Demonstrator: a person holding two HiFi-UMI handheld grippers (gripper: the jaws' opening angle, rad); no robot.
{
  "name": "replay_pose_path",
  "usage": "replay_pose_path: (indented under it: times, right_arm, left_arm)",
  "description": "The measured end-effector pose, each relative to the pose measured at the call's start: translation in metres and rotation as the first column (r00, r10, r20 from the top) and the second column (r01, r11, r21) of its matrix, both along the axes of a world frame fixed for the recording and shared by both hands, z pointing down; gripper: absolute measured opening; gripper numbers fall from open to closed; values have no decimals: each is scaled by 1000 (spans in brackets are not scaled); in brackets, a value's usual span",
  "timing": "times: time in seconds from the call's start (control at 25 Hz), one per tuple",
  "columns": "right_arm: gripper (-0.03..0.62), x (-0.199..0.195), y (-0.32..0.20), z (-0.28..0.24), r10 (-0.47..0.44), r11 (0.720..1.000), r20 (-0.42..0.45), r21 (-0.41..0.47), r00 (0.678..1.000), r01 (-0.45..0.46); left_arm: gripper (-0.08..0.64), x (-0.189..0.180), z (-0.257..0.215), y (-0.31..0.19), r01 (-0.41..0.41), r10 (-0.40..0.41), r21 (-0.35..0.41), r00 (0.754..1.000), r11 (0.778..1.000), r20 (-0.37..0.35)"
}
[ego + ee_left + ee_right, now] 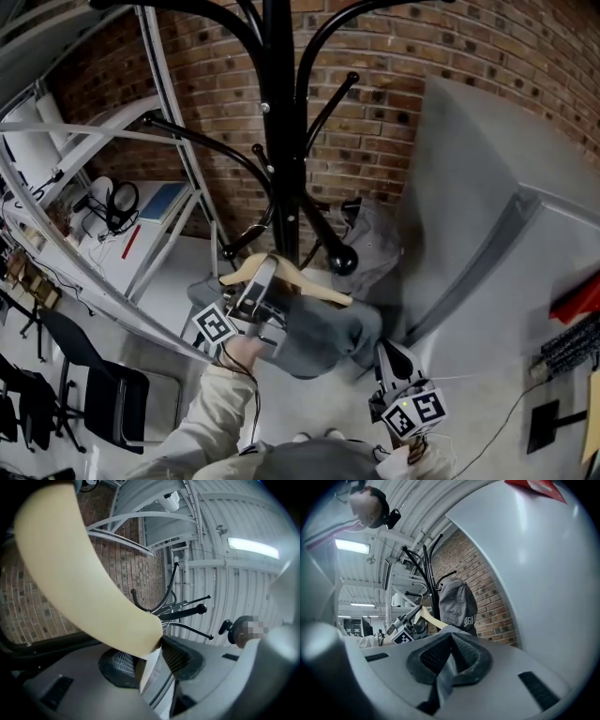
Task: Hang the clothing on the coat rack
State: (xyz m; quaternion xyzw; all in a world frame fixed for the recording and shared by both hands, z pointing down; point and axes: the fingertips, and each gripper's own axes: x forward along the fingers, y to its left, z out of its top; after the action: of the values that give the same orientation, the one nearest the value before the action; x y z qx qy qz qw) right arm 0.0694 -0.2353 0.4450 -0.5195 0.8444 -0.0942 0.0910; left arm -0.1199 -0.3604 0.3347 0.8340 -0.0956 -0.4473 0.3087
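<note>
The black coat rack (279,122) stands before the brick wall. A pale wooden hanger (298,277) carrying a grey garment (328,336) sits close against the rack's pole. My left gripper (265,274) straddles the hanger. In the left gripper view the hanger's rounded end (84,578) fills the foreground and lies between the jaws of the left gripper (145,660), which stand wide, so I read it as open. My right gripper (389,354) is low at the garment's right edge. In the right gripper view the right gripper (450,658) is shut on a thin grey fold of cloth.
Another grey garment (373,239) hangs on a lower rack arm and shows in the right gripper view as the grey garment (457,604). A slanted metal shelf frame (103,141) and a black chair (103,384) are at the left. A grey wall panel (487,187) rises at the right.
</note>
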Motion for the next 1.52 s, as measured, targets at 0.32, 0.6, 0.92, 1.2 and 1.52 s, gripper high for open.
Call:
replay_pose_path:
  times: [0.32,0.6,0.92,1.2,1.52]
  right_arm:
    - [24,2,8,2,-8,1000,9,-6,1000,8]
    - [25,-3,13,3,-39,999,12,-9,999,39]
    - [24,-26,20,1,-118,993,9,0,993,118]
    - [24,-48,18,5,-171,985,-16,6,985,171]
    - [23,-48,17,-3,-153,986,-80,53,985,158]
  left_arm:
    - [140,-6,20,6,11,-13,-63,999,998,-31]
    - [140,-10,44,22,67,-64,-107,997,992,33]
    - [131,-30,66,64,367,-363,82,813,927,456]
    - [61,-39,85,109,484,-494,222,558,847,667]
    - [8,-46,115,148,560,-537,291,343,776,771]
